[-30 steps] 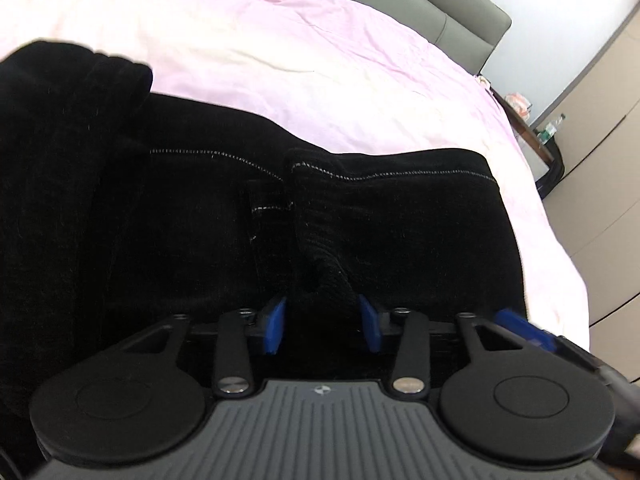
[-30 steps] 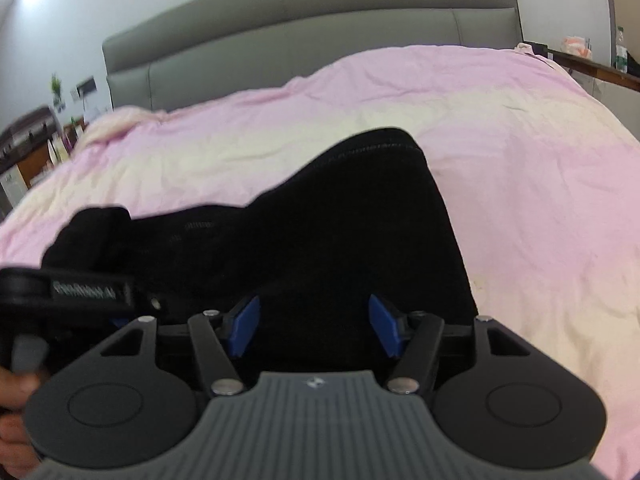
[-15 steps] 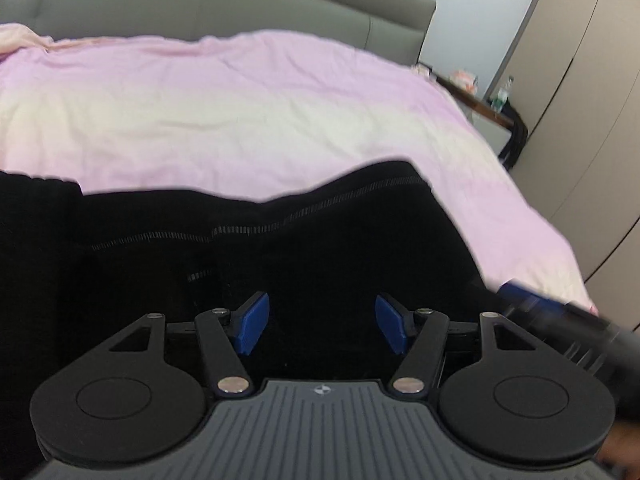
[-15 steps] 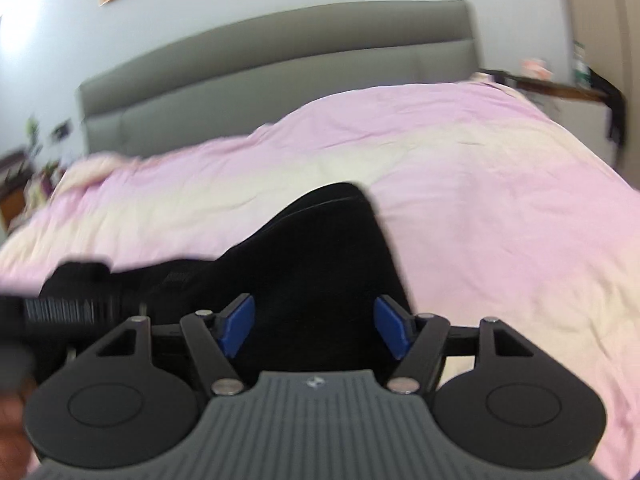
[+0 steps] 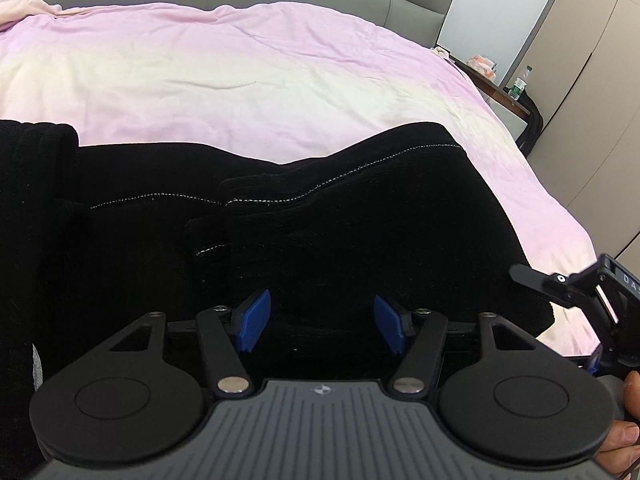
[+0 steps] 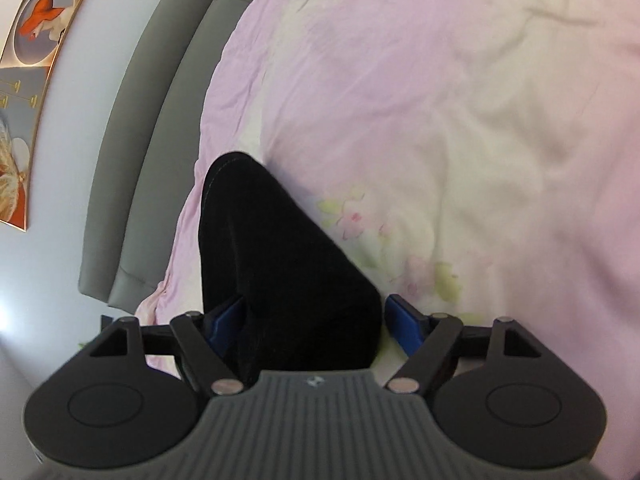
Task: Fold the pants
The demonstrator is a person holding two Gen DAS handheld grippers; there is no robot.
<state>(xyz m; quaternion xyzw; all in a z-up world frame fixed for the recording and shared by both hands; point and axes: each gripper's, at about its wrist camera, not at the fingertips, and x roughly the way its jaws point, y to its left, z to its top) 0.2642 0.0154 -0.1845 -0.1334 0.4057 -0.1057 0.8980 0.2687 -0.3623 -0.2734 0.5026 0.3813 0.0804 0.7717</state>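
Working with black pants point(image 5: 360, 220) lying across the pink bed cover point(image 5: 240, 80), thicker and bunched toward 9 o'clock in the left view, a pale stitched line running from 9 toward 2 o'clock.

Holding the left tool point(image 5: 320, 320) spread wide just above the cloth, blue pads point(image 5: 254, 320) well apart and gripping nothing. Holding the right tool point(image 6: 316, 320) equally wide, with a corner of the pants point(image 6: 272, 248) sitting between its pads; not pinching it, though the pad at 9 o'clock is partly hidden by the fabric. Seeing the right tool point(image 5: 580, 292) at 3 o'clock in the left view, beside the near right corner of the garment.

Probably lining up fresh grasps for the next fold. Doing it well:
- Seating each tool deep enough to catch every layer at the edge, not only the top one.
- Closing both at matching points, one toward 9 and one toward 3 o'clock, so the fold is coming over square.
- Lifting low and level, avoiding dragging the soft bed cover along.
- Watching the bunched part at 9 o'clock, likely needing smoothing.
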